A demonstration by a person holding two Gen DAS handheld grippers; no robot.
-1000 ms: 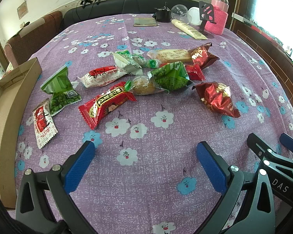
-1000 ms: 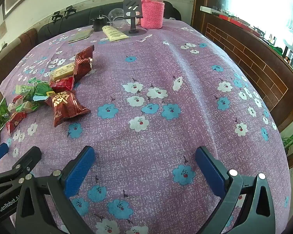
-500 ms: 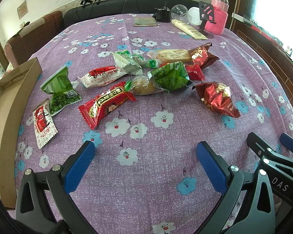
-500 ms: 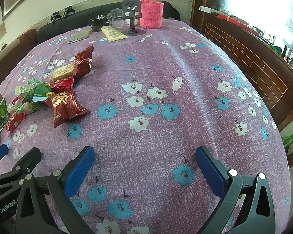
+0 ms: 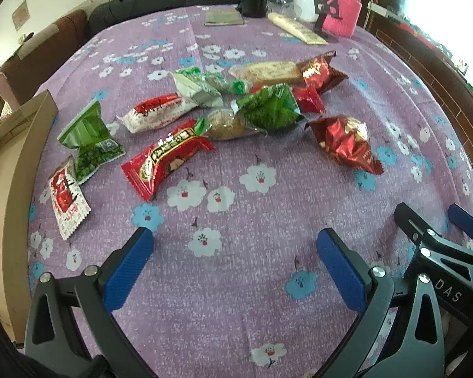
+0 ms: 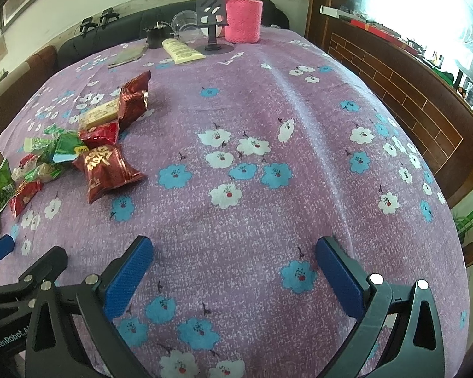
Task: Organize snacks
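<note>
crinkly foil and thin plastic are what you're dealing with: the snacks (image 5: 224, 116) lie scattered on the purple flowered surface (image 5: 268, 283), ahead of your left tool (image 5: 235, 263) and well to the left of your right tool (image 6: 233, 266). both tools hang with their blue pads spread wide and nothing between them.

these packets look light, soft and slippery, so they'll likely skid or fold if you push down flat. i'd take each by a crimped end or pinch across the puffed middle, gently, since the cakes and crackers inside may crush.

counting from the left view, i make it about eleven packets, though the middle ones overlap. the nearest are the long red bar (image 5: 167, 159), the flat red and white sachet (image 5: 67, 197) and the puffed dark red bag (image 5: 347, 143). there are two green pouches, one by the box (image 5: 90, 143) and one in the middle (image 5: 269, 108). the remainder huddle behind.

one cardboard box (image 5: 3, 189) sits at the left edge, probably where they belong. start with the sachet or the green pouch beside it.
</note>
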